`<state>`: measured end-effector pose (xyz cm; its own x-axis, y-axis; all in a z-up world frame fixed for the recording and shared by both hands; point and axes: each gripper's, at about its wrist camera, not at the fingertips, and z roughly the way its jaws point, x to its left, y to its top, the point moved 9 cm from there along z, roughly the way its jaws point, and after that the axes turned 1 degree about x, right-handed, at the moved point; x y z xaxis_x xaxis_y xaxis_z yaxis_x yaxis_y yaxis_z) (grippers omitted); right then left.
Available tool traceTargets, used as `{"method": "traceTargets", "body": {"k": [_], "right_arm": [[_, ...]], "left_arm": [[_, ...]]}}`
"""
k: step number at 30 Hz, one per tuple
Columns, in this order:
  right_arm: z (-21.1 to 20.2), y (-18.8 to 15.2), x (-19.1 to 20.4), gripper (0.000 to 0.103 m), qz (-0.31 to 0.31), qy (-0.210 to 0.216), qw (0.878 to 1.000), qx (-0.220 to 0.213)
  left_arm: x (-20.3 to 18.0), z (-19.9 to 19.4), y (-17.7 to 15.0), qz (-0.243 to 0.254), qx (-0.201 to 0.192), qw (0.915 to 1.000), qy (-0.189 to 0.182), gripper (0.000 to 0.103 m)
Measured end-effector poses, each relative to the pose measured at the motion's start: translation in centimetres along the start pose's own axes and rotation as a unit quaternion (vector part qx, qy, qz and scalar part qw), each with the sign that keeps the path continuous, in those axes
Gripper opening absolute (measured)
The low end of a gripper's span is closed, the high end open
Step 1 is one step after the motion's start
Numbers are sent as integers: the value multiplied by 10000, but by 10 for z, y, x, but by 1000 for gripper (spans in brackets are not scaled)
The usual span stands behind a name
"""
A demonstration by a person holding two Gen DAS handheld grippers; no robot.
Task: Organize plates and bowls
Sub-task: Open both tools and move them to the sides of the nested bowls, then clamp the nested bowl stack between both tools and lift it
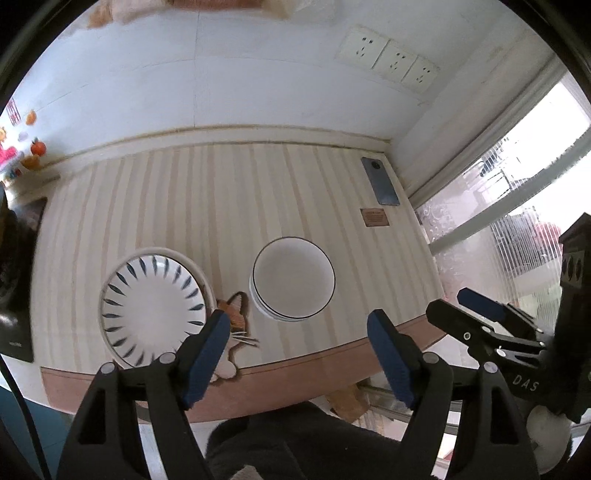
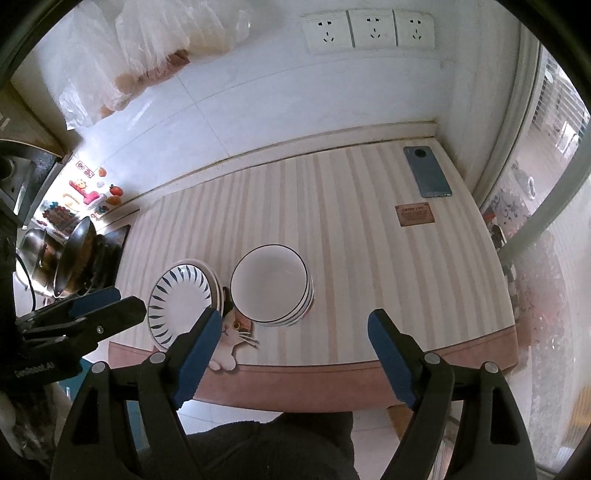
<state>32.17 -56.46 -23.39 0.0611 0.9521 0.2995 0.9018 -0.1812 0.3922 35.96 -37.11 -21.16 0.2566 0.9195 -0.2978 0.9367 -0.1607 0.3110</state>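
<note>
Plates and bowls sit stacked on the striped table below my two grippers, and neither stack is in my grasp. My left gripper (image 1: 299, 354) has its blue pads spread wide with nothing between them; through the gap I see only table and the pink front border. My right gripper (image 2: 295, 354) is spread just as wide and equally empty. Both hang above the near edge of the table (image 1: 184, 206), clear of the dishes, and each shows at the side of the other's view.

Just beyond my left pad lies the stack of plates (image 1: 153, 308), the top one white with dark blue leaf strokes around its rim. To its right, close by but apart from it, stands the stack of bowls (image 1: 293, 277), white with a thin dark line on the rim. A cat picture (image 1: 234, 321) printed on the cloth shows between the two stacks at the near edge.

Farther off, near the right far corner, a phone (image 1: 380, 181) lies face down, with a small brown card (image 1: 375, 216) just nearer than it. Three wall sockets (image 2: 369, 29) sit on the white wall behind, and pans (image 2: 70, 258) stand off to the left.
</note>
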Motion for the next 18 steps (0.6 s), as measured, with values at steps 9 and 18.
{"method": "traceTargets", "body": {"k": [9,18], "right_arm": [[110,-2,-33,87,901,1118,9860,842],[224,-25,-41,88,1315,1979,9544,1807]], "left_arm": [[44,108,6,-813,1050,9909,-222,76],[63,192,14,-1431,1846,9693,-767,76]]}}
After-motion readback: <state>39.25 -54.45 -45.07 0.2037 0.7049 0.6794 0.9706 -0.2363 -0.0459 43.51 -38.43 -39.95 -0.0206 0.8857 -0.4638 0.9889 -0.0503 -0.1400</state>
